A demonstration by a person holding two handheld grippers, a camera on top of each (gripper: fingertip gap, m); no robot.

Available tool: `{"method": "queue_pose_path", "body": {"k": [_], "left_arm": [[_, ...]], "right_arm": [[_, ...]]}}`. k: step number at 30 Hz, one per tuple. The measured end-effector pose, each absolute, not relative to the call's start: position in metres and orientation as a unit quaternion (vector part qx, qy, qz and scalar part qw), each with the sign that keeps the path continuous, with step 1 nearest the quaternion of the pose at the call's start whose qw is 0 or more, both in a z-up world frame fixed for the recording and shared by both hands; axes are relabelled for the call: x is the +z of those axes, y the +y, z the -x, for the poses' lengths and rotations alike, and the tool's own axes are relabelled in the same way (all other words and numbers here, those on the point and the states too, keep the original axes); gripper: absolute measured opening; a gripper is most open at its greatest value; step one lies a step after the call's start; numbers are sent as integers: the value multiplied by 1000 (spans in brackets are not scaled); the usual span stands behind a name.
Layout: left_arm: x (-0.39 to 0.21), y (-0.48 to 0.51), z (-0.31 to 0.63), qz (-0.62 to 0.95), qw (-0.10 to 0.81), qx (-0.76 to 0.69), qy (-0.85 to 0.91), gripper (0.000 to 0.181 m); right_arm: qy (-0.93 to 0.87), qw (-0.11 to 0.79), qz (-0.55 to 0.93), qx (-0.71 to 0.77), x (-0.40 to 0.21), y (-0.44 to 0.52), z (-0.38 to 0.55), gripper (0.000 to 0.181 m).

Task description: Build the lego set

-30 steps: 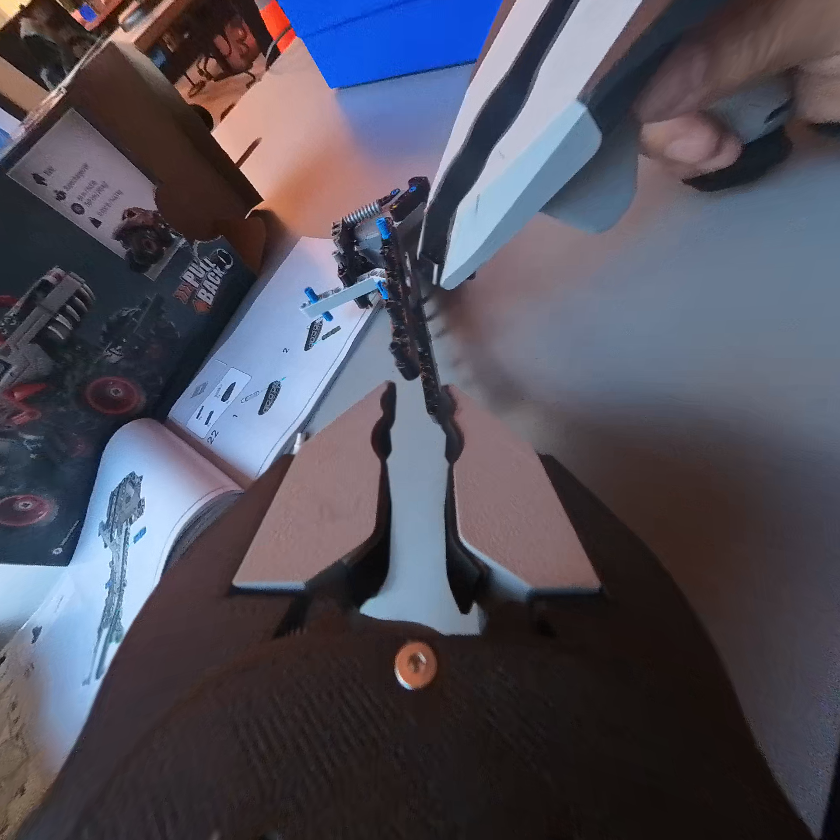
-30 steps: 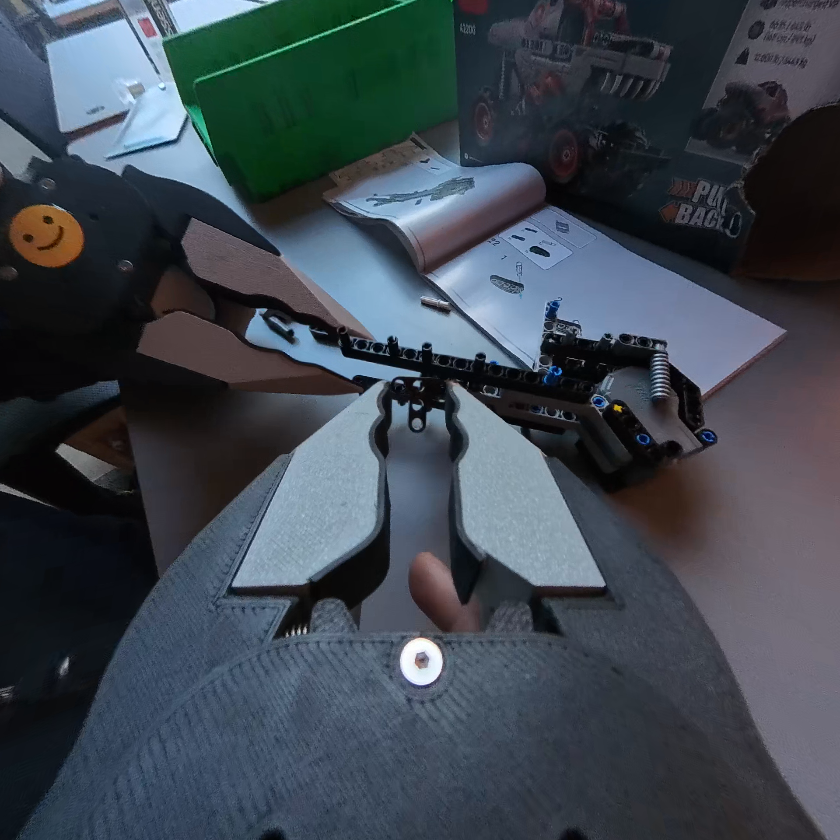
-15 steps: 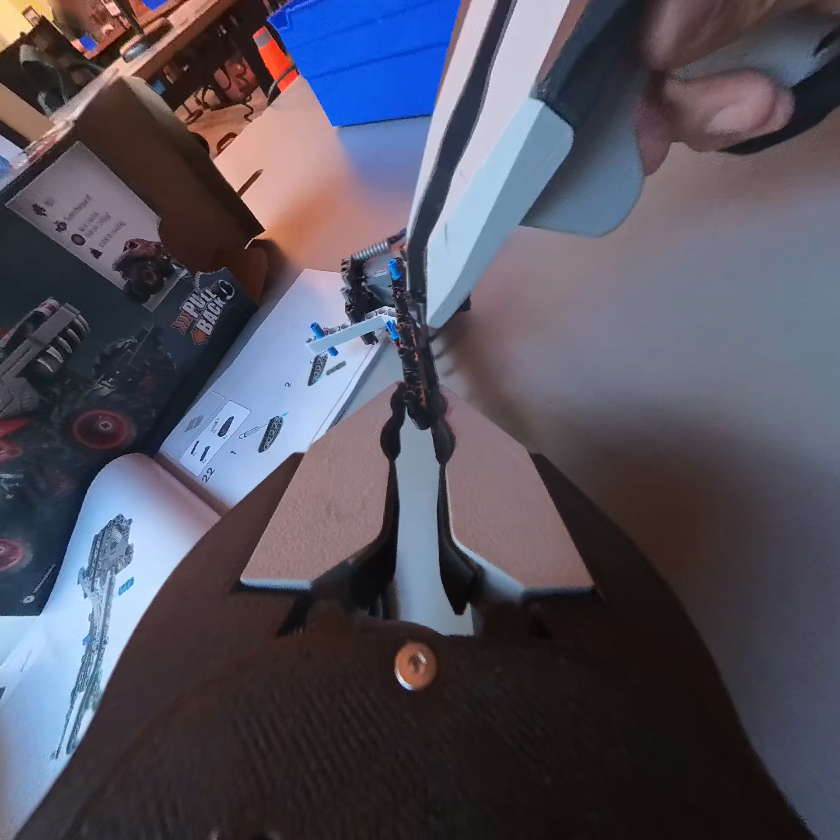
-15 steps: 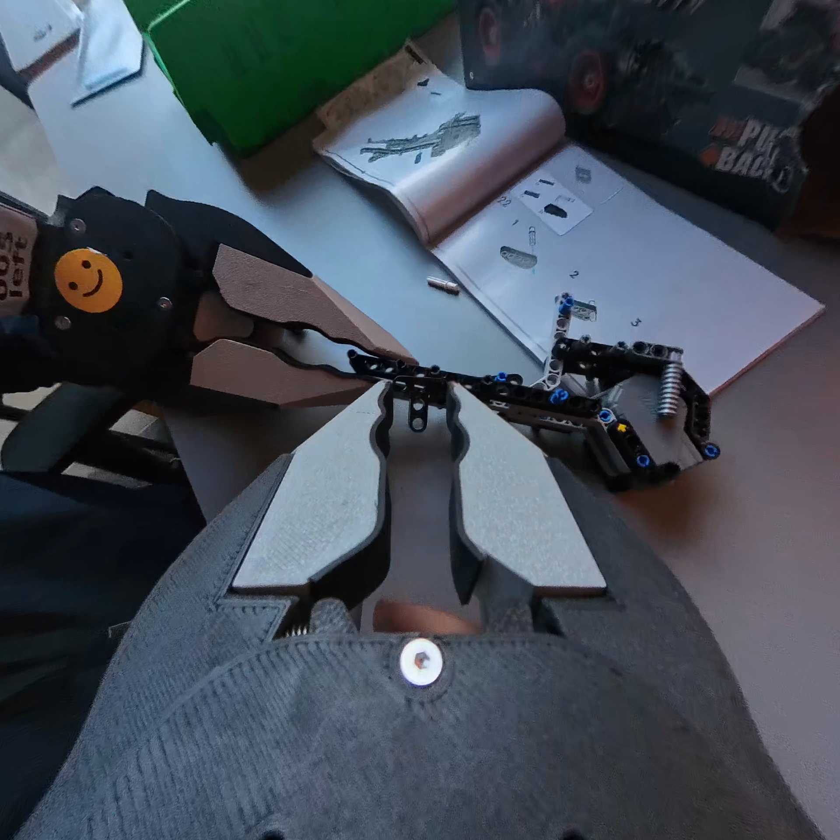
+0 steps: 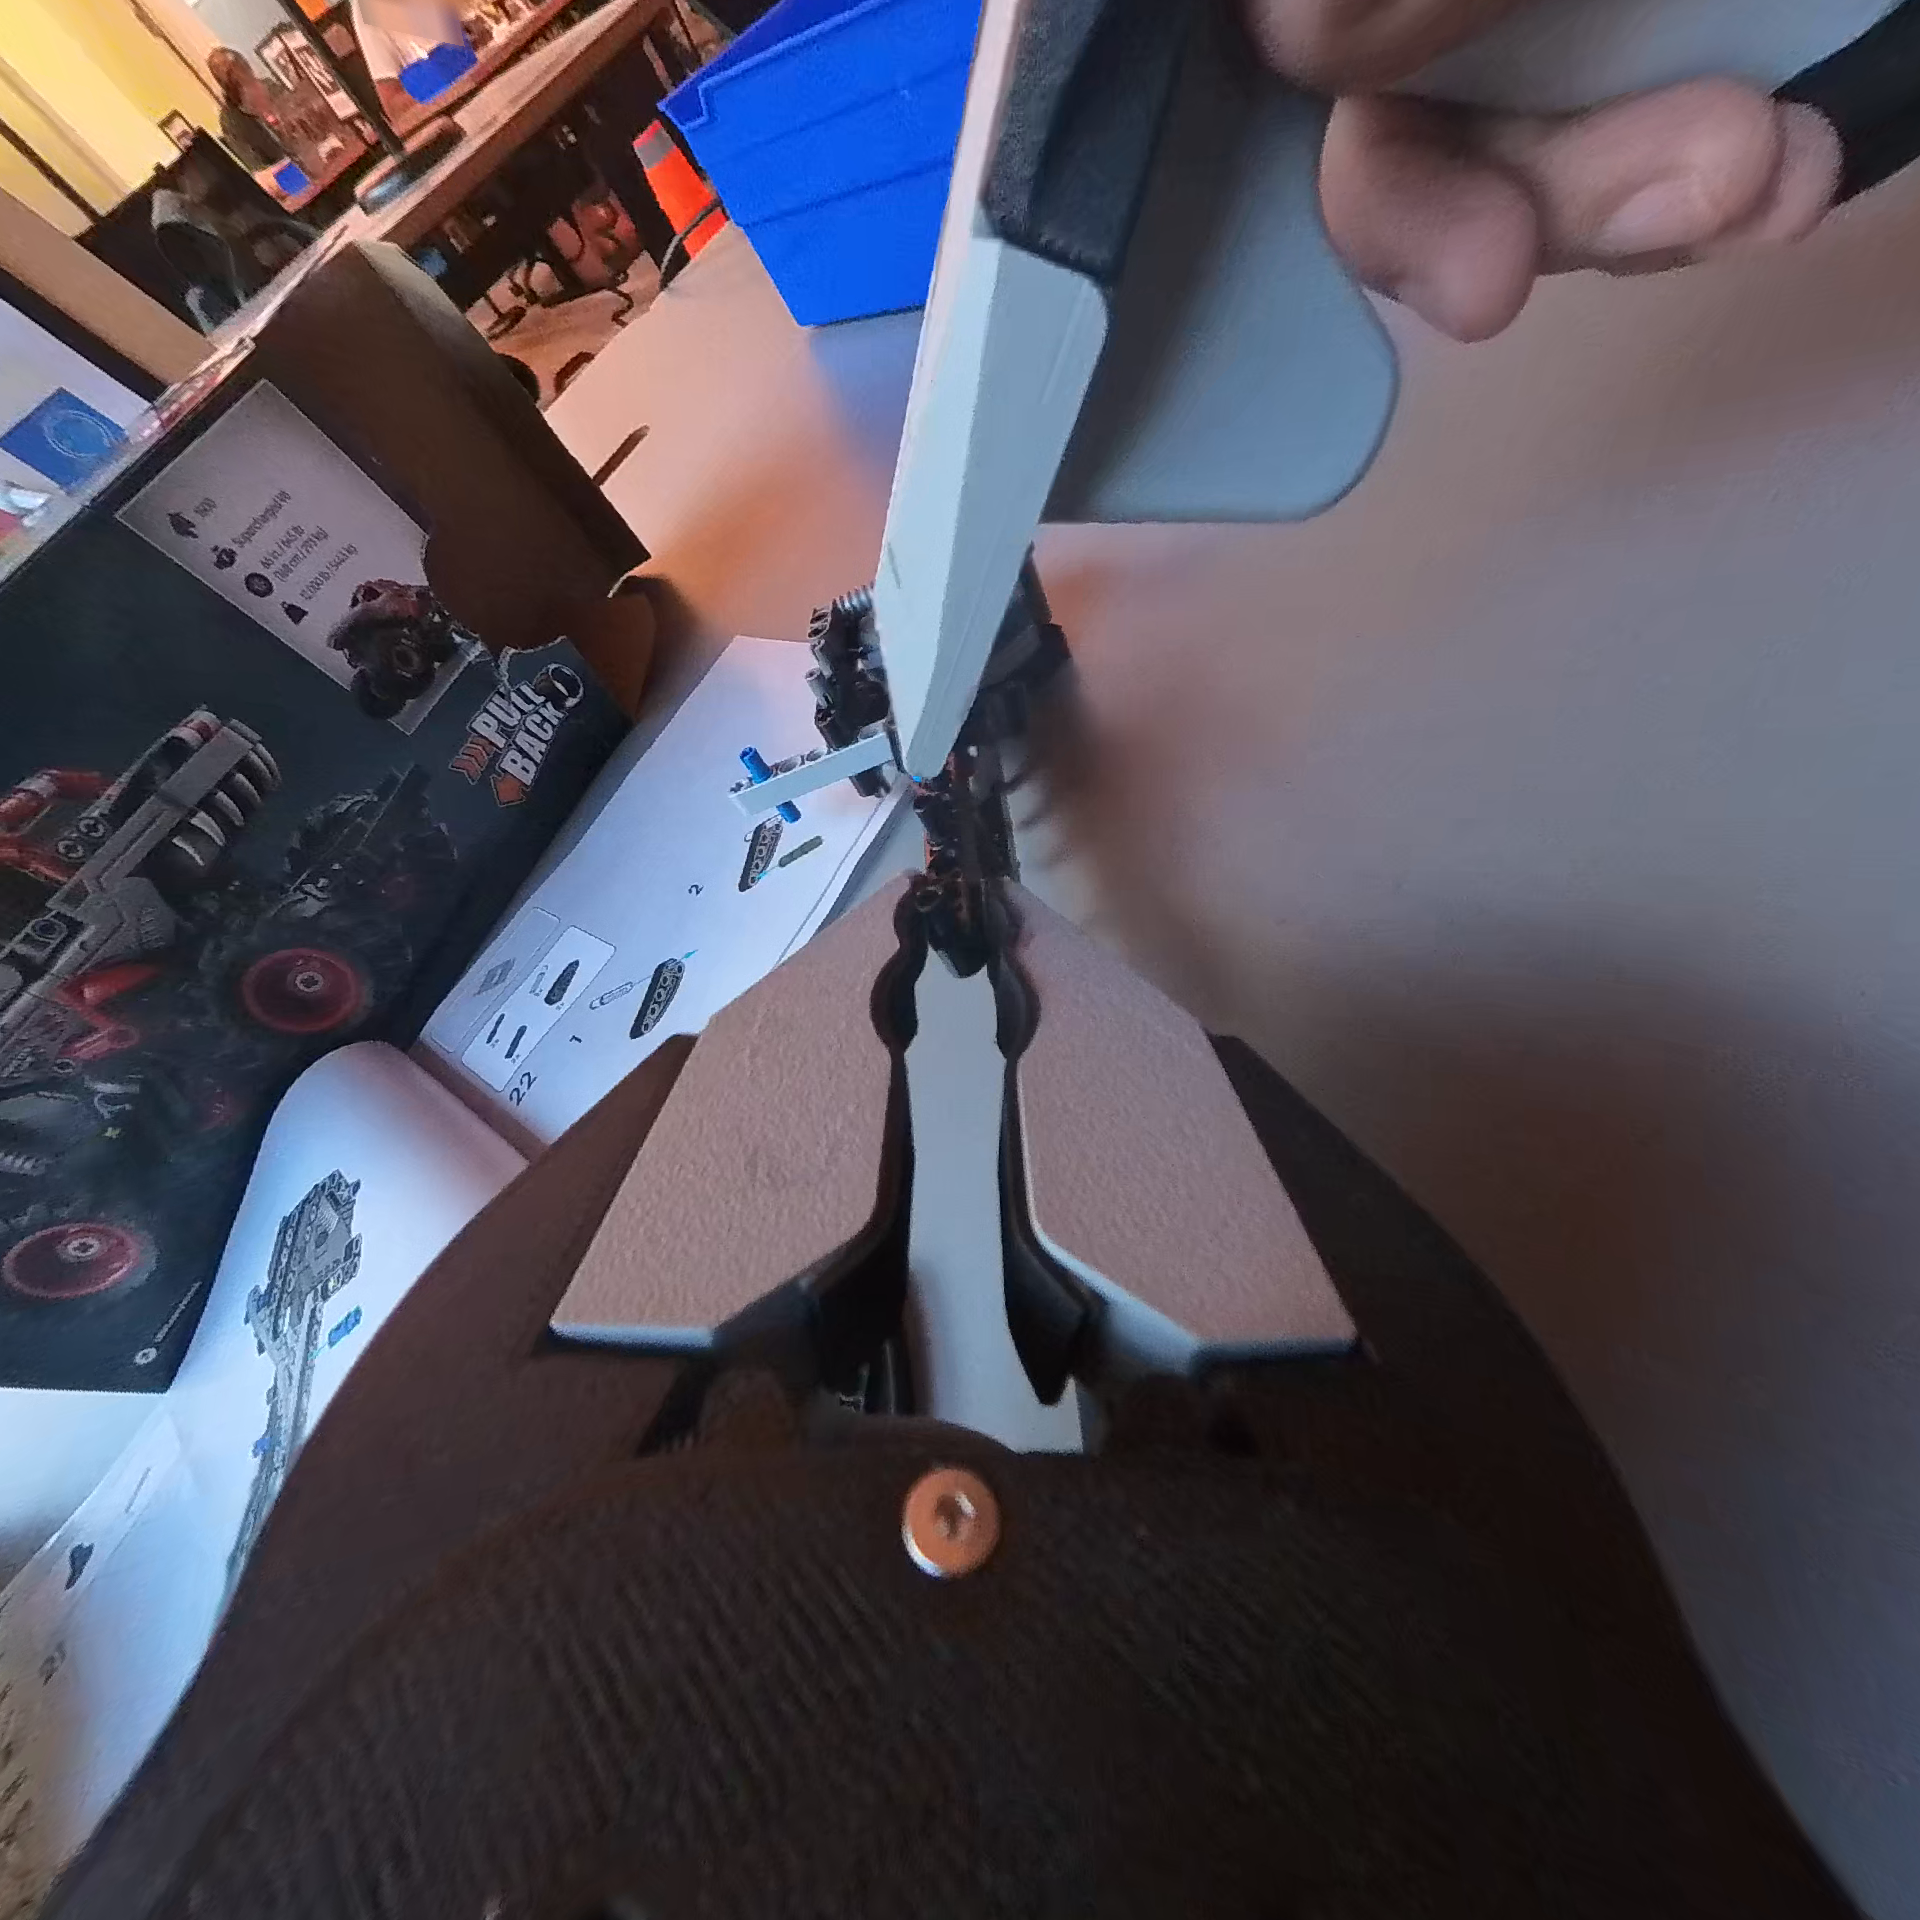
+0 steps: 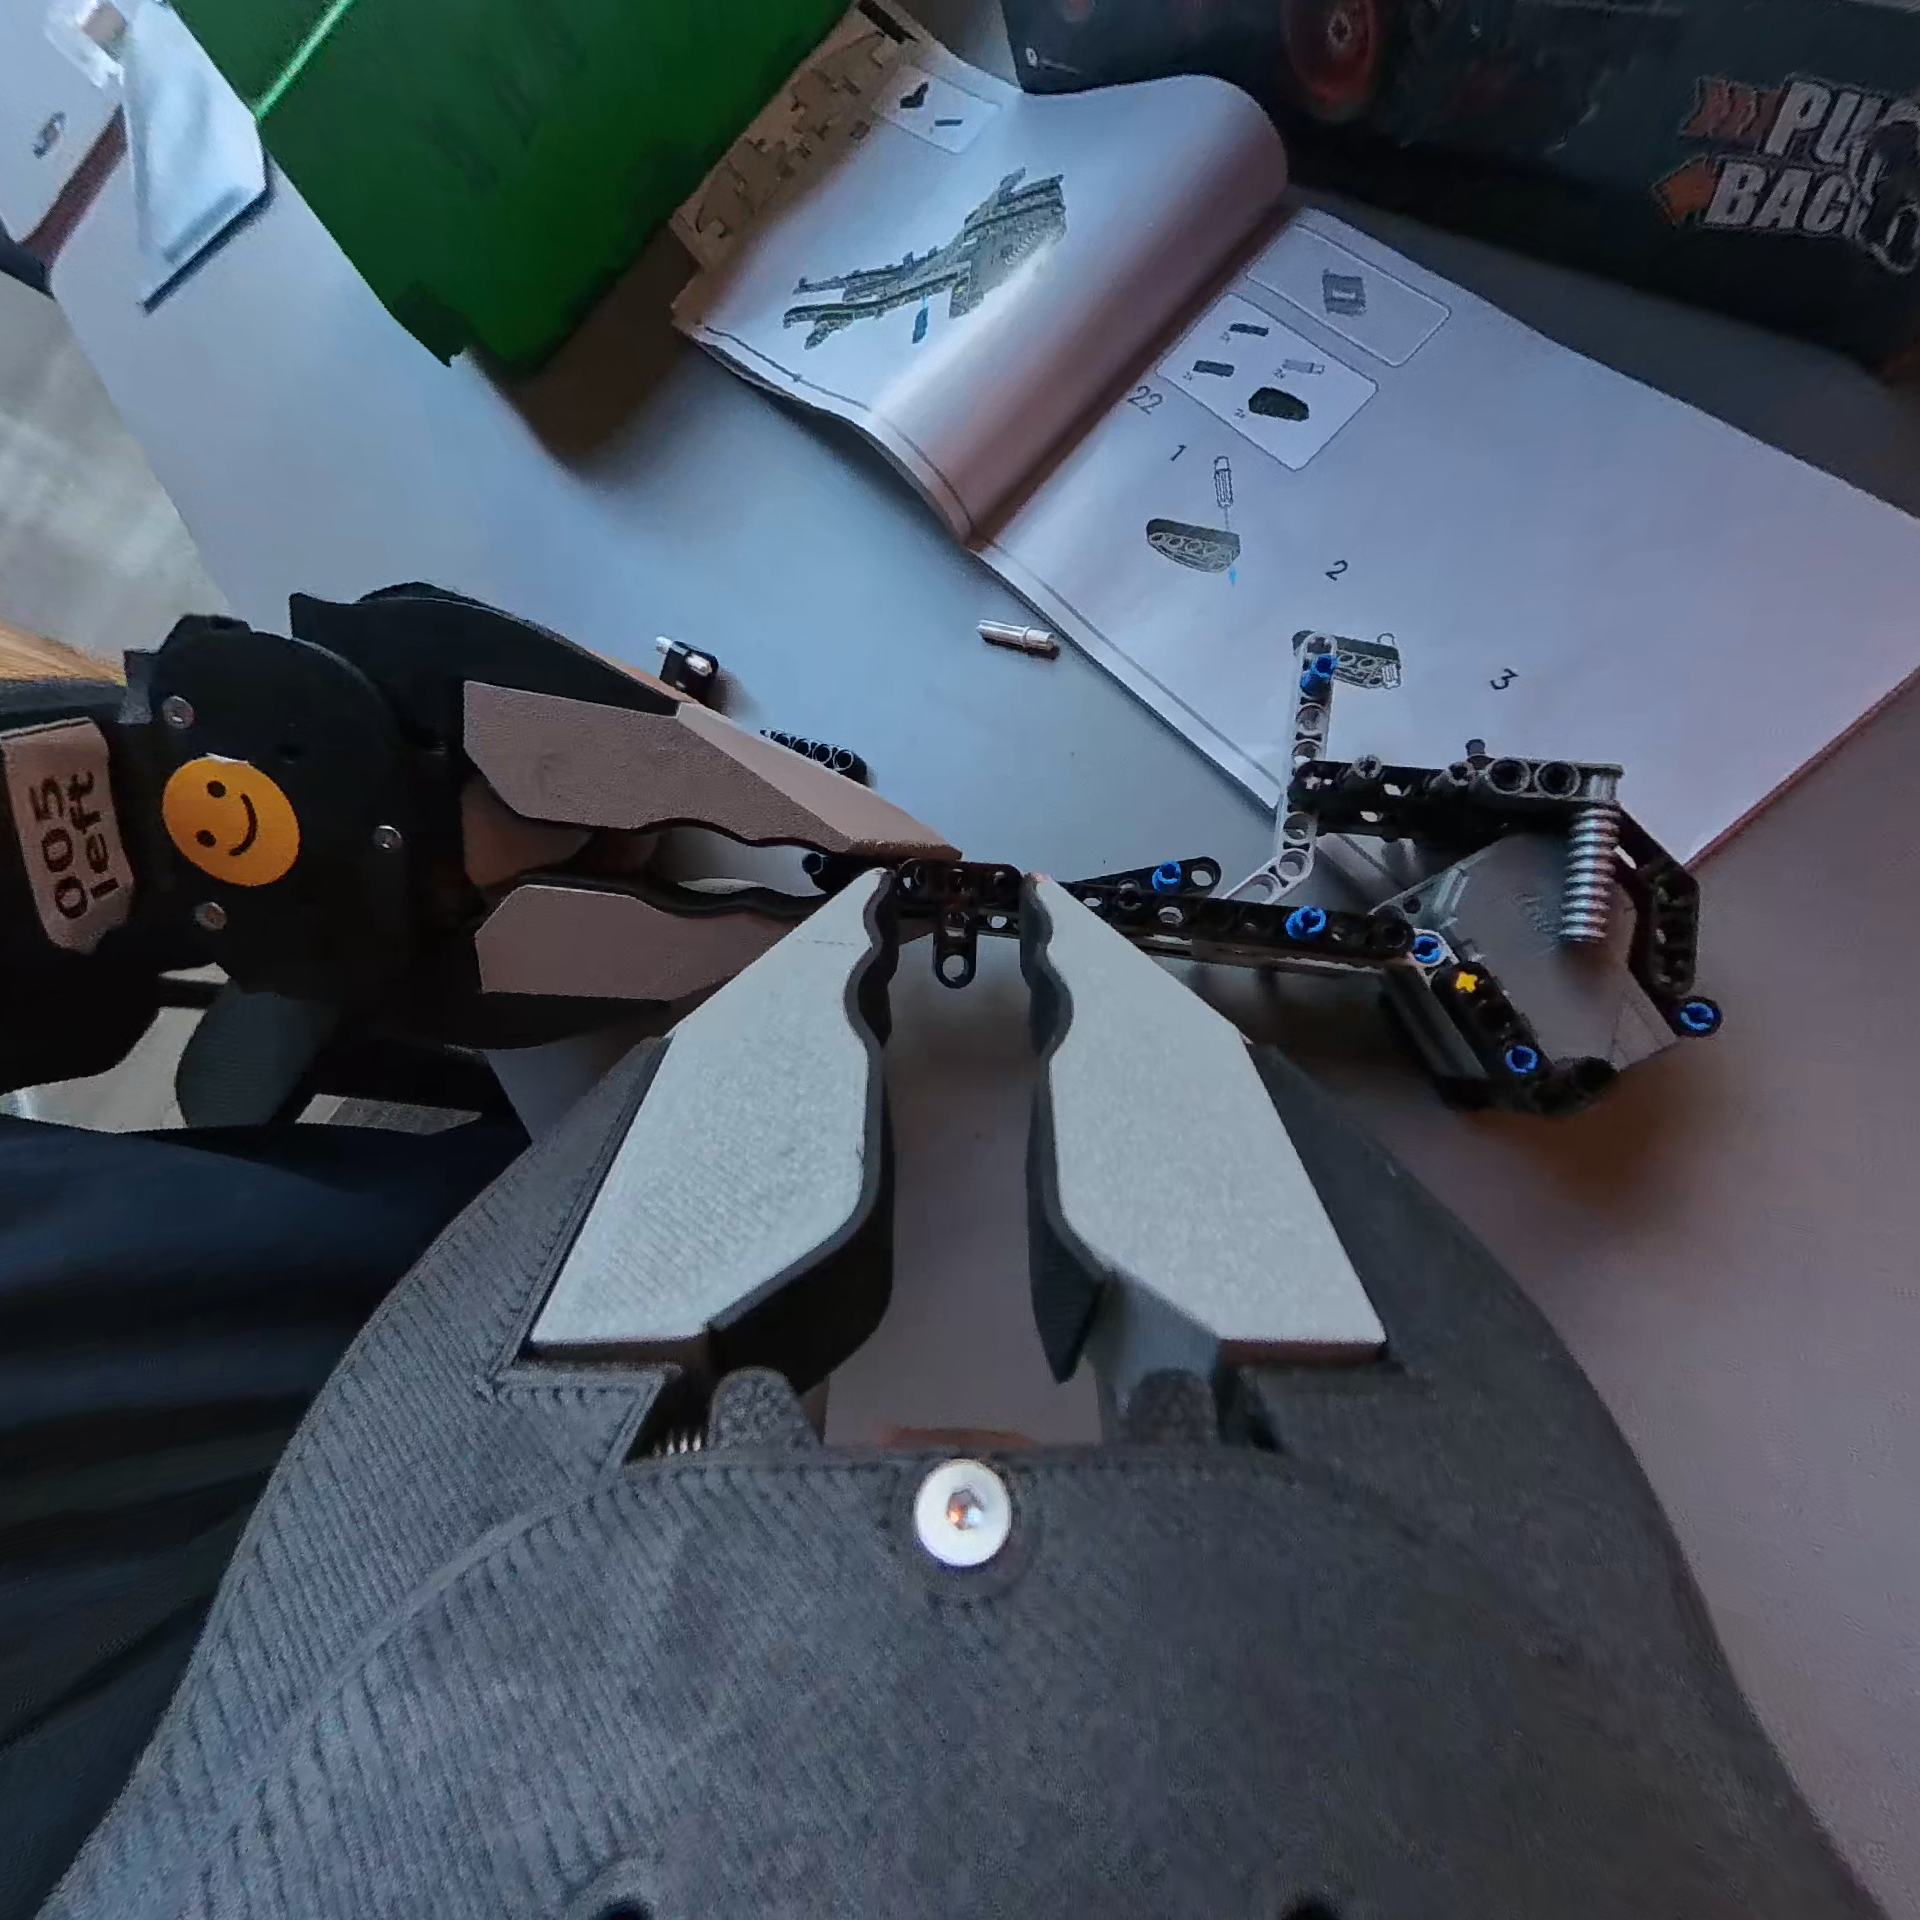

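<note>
Box lettering: printed, left frame, on dark cardboard set box (image 5: 208,831).
Step numerals: open white instruction booklet (image 6: 1507,540).
Lettered grey tag (image 6: 68,831): left hand-held gripper (image 6: 873,883).

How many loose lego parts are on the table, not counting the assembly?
3: a grey pin by the booklet's edge, a small black-and-white piece left of it, and a short black beam below that. Others may be hidden.

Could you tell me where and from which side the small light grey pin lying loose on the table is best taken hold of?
The grey pin lies flat on the bare table, just off the edge of the open instruction booklet. I would come from straight above and close the gripper across its middle, fingers on its two long sides: it is a thin cylinder, likely to roll or slip if pinched end to end.
</note>
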State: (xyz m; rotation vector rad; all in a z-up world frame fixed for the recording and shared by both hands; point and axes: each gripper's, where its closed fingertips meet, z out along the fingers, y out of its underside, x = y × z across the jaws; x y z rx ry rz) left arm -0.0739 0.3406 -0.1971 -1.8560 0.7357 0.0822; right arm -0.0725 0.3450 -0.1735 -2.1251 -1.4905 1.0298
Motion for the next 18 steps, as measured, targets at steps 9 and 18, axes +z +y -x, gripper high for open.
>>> {"method": "queue_pose_path", "body": {"k": [9, 18], "left_arm": [[-196, 341, 76, 786, 542, 18, 298, 6], [-188, 334, 79, 773, 562, 20, 293, 21]], "right_arm": [[-526, 180, 775, 300, -176, 348, 72, 21], [-511, 219, 759, 339, -167, 342, 70, 20]]}}
